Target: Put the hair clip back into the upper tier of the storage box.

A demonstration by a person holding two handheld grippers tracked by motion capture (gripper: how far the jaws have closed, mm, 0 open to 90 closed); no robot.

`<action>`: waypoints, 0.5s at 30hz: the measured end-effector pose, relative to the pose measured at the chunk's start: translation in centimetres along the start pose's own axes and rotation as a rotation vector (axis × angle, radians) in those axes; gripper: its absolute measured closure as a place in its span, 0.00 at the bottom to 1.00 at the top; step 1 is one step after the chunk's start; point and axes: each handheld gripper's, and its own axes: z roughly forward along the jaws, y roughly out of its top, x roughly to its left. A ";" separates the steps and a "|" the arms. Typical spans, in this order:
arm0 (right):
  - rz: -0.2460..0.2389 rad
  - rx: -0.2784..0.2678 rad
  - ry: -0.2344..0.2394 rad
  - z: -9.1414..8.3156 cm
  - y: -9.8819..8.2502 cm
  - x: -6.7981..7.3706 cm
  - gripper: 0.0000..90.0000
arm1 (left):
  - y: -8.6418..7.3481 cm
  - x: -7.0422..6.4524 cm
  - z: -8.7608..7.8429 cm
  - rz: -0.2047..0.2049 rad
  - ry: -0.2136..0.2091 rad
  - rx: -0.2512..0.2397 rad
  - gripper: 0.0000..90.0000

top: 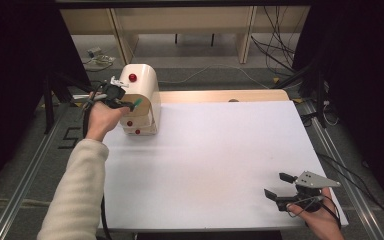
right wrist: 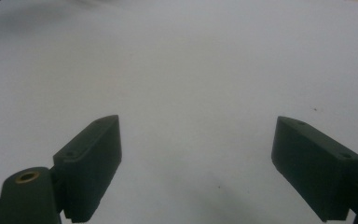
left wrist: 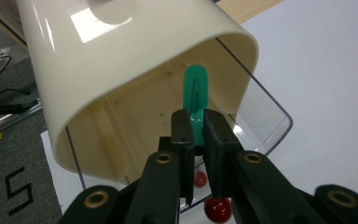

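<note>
A cream box with a curved lid (top: 141, 97) stands at the table's far left, red knobs on its top and front. My left gripper (top: 128, 105) is shut on a green flat piece (top: 137, 103) and holds it at the box's open side. In the left gripper view the green piece (left wrist: 196, 95) sticks up from between the jaws (left wrist: 198, 135), under the raised cream lid (left wrist: 121, 60), with the wooden inside (left wrist: 135, 126) behind it. A clear panel (left wrist: 265, 116) and red knobs (left wrist: 216, 209) lie below. My right gripper (top: 280, 186) rests open near the front right corner, jaws (right wrist: 196, 163) wide over bare white table.
The white table top (top: 215, 160) spreads between the two grippers. A wooden strip (top: 225, 95) runs along its far edge. Cables (top: 275, 45) and shelving legs sit on the floor beyond. Metal rails (top: 35, 165) flank the table's sides.
</note>
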 end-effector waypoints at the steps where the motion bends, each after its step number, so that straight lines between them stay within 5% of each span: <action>1: 0.000 0.000 0.000 0.0 0.0 0.0 0.19 | 0.0 0.0 0.1 -0.002 0.000 0.000 0.92; 15: -0.001 0.000 0.000 0.0 0.0 0.0 0.19 | 0.4 0.1 0.6 0.003 0.027 -0.002 0.92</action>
